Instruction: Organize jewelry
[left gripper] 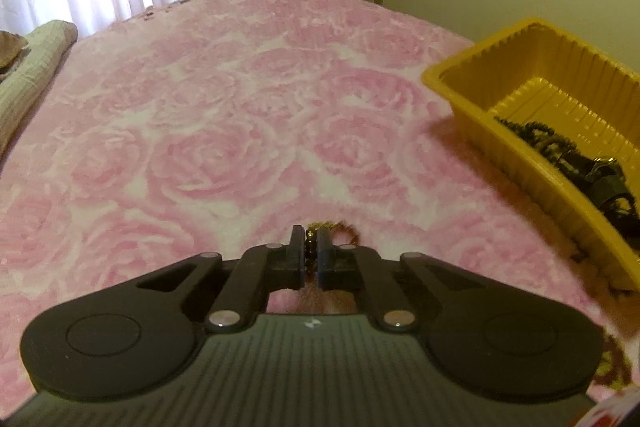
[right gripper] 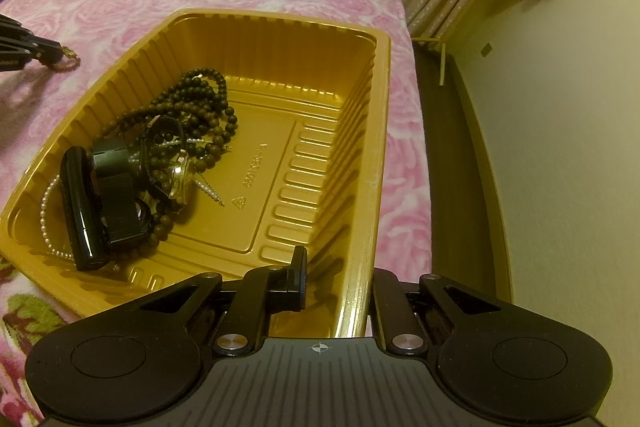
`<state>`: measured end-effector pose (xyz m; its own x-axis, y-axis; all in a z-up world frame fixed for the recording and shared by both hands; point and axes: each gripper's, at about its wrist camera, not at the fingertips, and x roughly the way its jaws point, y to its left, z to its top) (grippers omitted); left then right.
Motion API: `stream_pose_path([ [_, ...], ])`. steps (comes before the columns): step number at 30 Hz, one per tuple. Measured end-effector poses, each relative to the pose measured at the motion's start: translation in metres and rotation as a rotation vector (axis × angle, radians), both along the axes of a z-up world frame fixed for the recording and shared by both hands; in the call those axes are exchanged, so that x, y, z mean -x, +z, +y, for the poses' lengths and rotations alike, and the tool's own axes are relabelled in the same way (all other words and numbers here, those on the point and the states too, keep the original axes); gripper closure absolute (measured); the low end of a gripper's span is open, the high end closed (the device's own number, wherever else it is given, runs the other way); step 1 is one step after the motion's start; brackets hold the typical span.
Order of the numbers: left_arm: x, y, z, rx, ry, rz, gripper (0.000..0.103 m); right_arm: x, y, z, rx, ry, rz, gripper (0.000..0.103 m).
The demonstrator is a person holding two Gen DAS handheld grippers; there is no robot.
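Now we have the left gripper [left gripper: 308,255] pinched on a small beaded bracelet [left gripper: 334,229], its jaws drawn nearly together with dark beads showing in the narrow gap between the pads and a loop of gold and reddish beads lying just past the fingertips on the pink rose blanket [left gripper: 240,107]. From the right wrist view we see the same grip from the side: the black fingertips at the left edge with the little bracelet at their tip, resting on the blanket beside the tray. Our right gripper [right gripper: 336,283] is clamped on the near right wall of the yellow tray [right gripper: 382,147], one finger inside the tray and the other outside the rim, steadying it. Moving outward, the tray already holds a fair pile: a long strand of dark beads [right gripper: 200,107], a wristwatch [right gripper: 180,183], a strand of small pearls [right gripper: 46,219], and two black strap-like pieces whose exact kind we cannot make out. The right half of the tray floor is bare. We judge the task well along: most pieces are gathered, and the bracelet in our left claw looks like the last loose item in view, not yet lifted clear of the bedding. What remains, as far as we can tell, is to carry it across and release it over the tray.
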<state>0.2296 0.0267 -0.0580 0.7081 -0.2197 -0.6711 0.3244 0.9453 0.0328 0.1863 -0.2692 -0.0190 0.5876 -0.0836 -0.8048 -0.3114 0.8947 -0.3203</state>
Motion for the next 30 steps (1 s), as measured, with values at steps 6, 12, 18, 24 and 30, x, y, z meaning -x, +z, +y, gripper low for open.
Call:
stream_pose_path([
  [6, 0.015, 0.024, 0.001, 0.012, 0.014, -0.027, 0.098, 0.0, 0.0, 0.0, 0.0, 0.0, -0.003, 0.09],
  [12, 0.029, 0.047, -0.001, 0.022, 0.016, -0.044, 0.098, 0.0, 0.002, -0.001, -0.001, 0.0, -0.005, 0.09],
  [18, 0.04, 0.06, -0.006, 0.039, 0.014, -0.042, 0.098, 0.001, 0.001, -0.001, -0.003, -0.002, -0.005, 0.09],
  [24, 0.049, 0.066, -0.015, 0.043, -0.002, -0.044, 0.098, 0.002, 0.003, -0.001, -0.006, 0.003, -0.009, 0.091],
  [30, 0.057, 0.073, -0.028, 0.063, -0.034, -0.046, 0.098, 0.001, 0.002, -0.005, -0.027, 0.021, -0.01, 0.091],
])
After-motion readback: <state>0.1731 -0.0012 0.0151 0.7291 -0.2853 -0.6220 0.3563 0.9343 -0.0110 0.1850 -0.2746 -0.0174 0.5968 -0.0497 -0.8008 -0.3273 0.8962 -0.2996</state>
